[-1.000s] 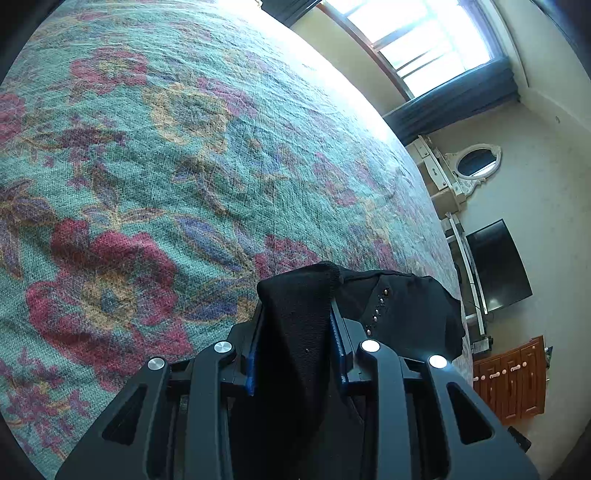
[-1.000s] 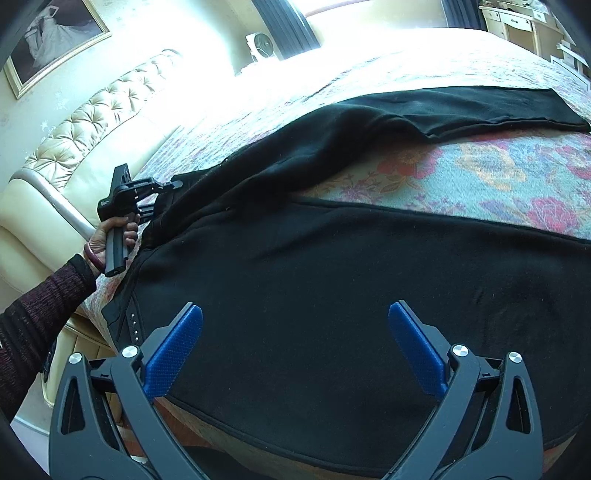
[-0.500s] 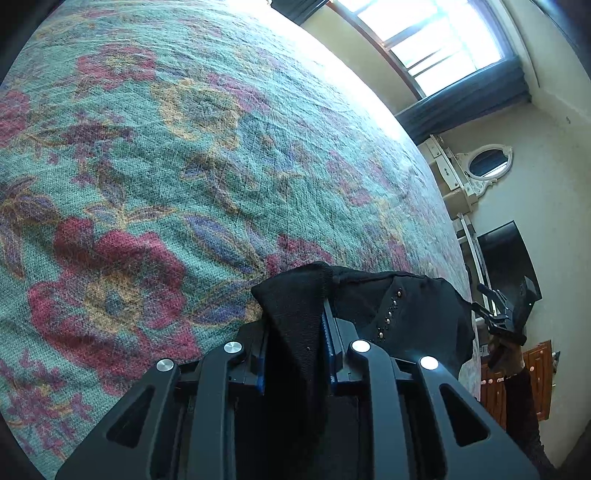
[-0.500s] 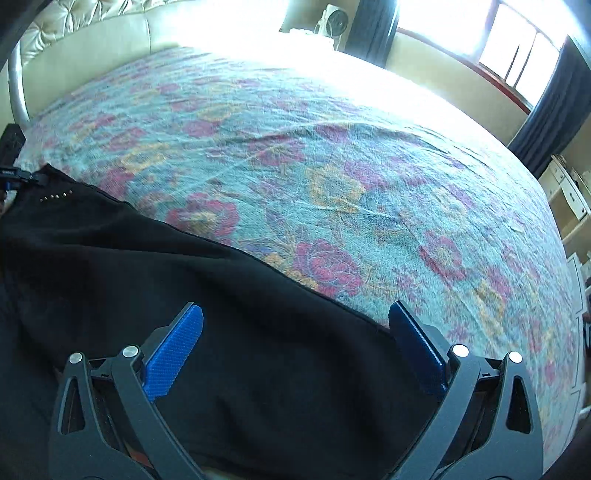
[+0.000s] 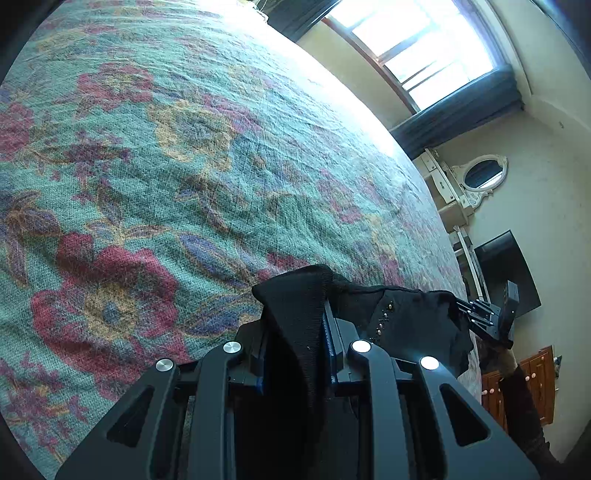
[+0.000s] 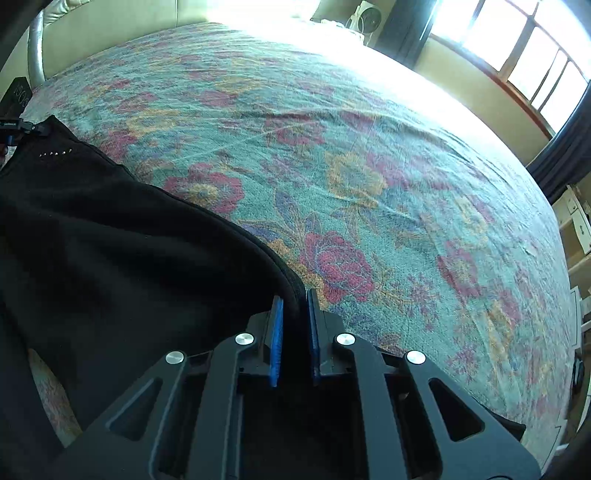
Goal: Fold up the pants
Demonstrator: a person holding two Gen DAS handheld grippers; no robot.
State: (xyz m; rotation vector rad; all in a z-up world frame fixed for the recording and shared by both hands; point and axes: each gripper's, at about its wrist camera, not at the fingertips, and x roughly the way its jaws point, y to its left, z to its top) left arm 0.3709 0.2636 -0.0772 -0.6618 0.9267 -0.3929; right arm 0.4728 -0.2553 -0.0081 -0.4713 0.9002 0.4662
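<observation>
The black pants (image 6: 110, 236) lie over the near edge of a bed with a floral cover (image 6: 369, 166). My right gripper (image 6: 294, 299) is shut on the pants' edge, the fabric pinched between its blue pads. My left gripper (image 5: 295, 291) is shut on a ribbed black corner of the pants (image 5: 299, 295), near a row of small studs (image 5: 382, 319). In the left wrist view the right gripper (image 5: 491, 317) shows at the pants' far end. In the right wrist view the left gripper (image 6: 18, 125) shows at the far left by the studs (image 6: 53, 152).
The bed cover (image 5: 184, 166) spreads out ahead of both grippers. A bright window (image 5: 417, 48) with dark curtains, a white dresser with an oval mirror (image 5: 480, 177), a dark screen (image 5: 506, 266) and a wooden cabinet (image 5: 517, 384) stand beyond the bed. A padded headboard (image 6: 110, 22) is at the far left.
My right gripper swung from over the spread pants to the edge and closed on it; it was wide open before. My left gripper kept its hold and shifted slightly.
</observation>
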